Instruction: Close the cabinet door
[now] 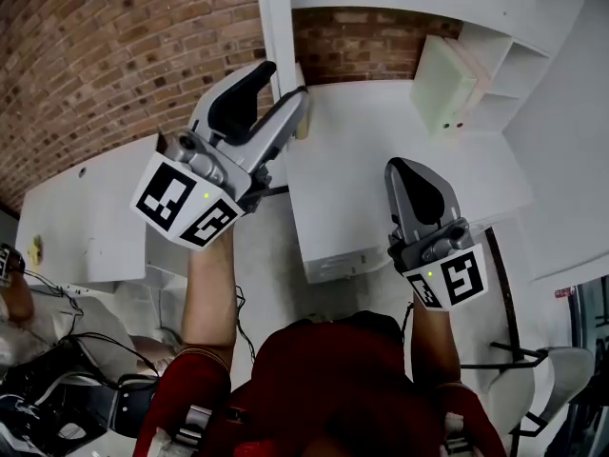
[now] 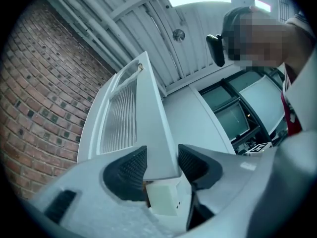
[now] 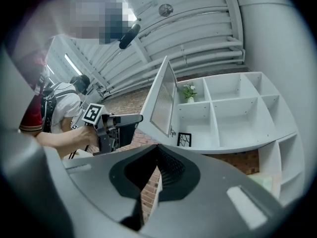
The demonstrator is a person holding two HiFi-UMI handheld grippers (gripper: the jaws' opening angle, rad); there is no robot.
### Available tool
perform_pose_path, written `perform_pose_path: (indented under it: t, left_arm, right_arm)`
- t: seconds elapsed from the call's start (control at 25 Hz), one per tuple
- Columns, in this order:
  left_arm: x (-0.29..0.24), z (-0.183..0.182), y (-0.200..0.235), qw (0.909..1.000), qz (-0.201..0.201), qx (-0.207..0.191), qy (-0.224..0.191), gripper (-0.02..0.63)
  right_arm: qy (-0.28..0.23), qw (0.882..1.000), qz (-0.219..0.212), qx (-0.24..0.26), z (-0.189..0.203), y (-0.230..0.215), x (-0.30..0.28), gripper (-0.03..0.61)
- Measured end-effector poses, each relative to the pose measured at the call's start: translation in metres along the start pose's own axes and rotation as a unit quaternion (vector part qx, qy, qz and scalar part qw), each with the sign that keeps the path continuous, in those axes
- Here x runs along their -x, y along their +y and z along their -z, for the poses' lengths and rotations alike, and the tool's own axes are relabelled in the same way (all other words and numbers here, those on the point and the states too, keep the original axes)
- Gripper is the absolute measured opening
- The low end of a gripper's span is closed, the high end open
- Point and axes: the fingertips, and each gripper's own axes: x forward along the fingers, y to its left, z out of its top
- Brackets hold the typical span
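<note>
The white cabinet door (image 1: 274, 27) stands open, and in the head view I see it edge-on as a narrow strip. My left gripper (image 1: 285, 82) reaches up to its lower edge. In the left gripper view the door (image 2: 133, 118) with its ribbed glass panel runs between the spread jaws of the left gripper (image 2: 161, 165), with a gap at the right pad (image 2: 194, 163). My right gripper (image 1: 400, 167) is off to the right, apart from the door, and it is shut with nothing in it (image 3: 157, 152). The right gripper view shows the door (image 3: 161, 95) swung out from the shelf unit (image 3: 237, 144).
The open shelves hold a small plant (image 3: 188, 90) and a framed picture (image 3: 184, 139). A pale green box (image 1: 442, 84) lies on a white surface (image 1: 400, 160) ahead. A brick wall (image 1: 105, 55) runs along the left. A person (image 1: 19, 298) and cables are at the lower left.
</note>
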Motion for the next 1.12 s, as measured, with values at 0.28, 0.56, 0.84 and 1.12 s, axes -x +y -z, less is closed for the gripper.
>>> perform_pose_path:
  t: [0.28,0.56,0.84,1.12]
  left_arm:
    - [-0.024,0.008,-0.012,0.9996,-0.023,-0.005,-0.012,0.206]
    - [-0.066,0.023,-0.025,0.9970,-0.070,-0.030,-0.010,0.211]
    - [-0.117,0.039,-0.033,0.9872,-0.146,-0.061,-0.018,0.214]
    - [-0.158,0.058,-0.033,0.9741,-0.207,-0.089,-0.018,0.215]
  right_arm:
    - [-0.014,1.000,0.016,-0.010,0.008,-0.046,-0.004,0.014]
    - [-0.027,0.999,-0.016,-0.034,0.027,-0.110,-0.017,0.014]
    - [-0.052,0.995,-0.064,-0.050,0.030,-0.189,-0.035,0.014]
    - [-0.058,0.989,-0.120,-0.056,0.036,-0.234,-0.045,0.014]
